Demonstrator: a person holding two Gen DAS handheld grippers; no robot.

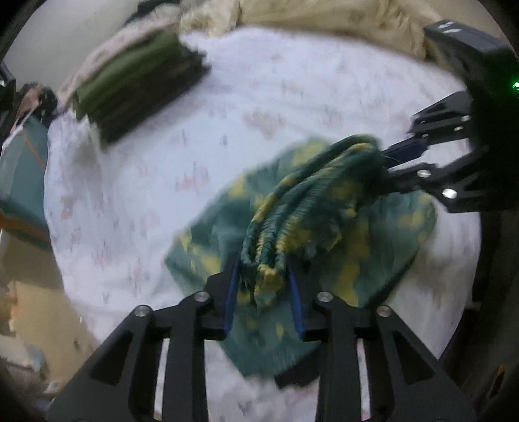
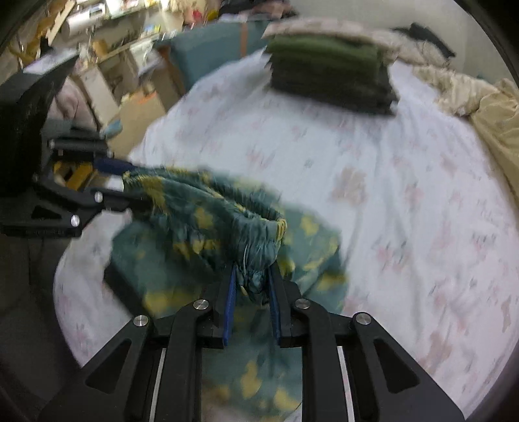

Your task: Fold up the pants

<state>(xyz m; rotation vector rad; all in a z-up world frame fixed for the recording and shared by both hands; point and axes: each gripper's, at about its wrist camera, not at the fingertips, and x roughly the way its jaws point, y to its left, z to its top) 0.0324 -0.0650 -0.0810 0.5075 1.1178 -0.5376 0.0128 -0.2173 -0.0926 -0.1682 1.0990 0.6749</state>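
Left wrist view shows left gripper [image 1: 262, 282] and right gripper [image 1: 386, 162] both clamped on the elastic waistband [image 1: 292, 207] of soft, light, limp pants [image 1: 373, 246] sagging onto the bed [image 1: 162, 162]; waistband ends judged the soundest hold.

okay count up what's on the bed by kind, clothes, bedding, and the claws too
Teal and yellow pants: 1
Stack of folded clothes: 1
Beige blanket: 1
Claws, left claw and right claw, both clamped on the pants' waistband: 2
Total: 5, on the white sheet.
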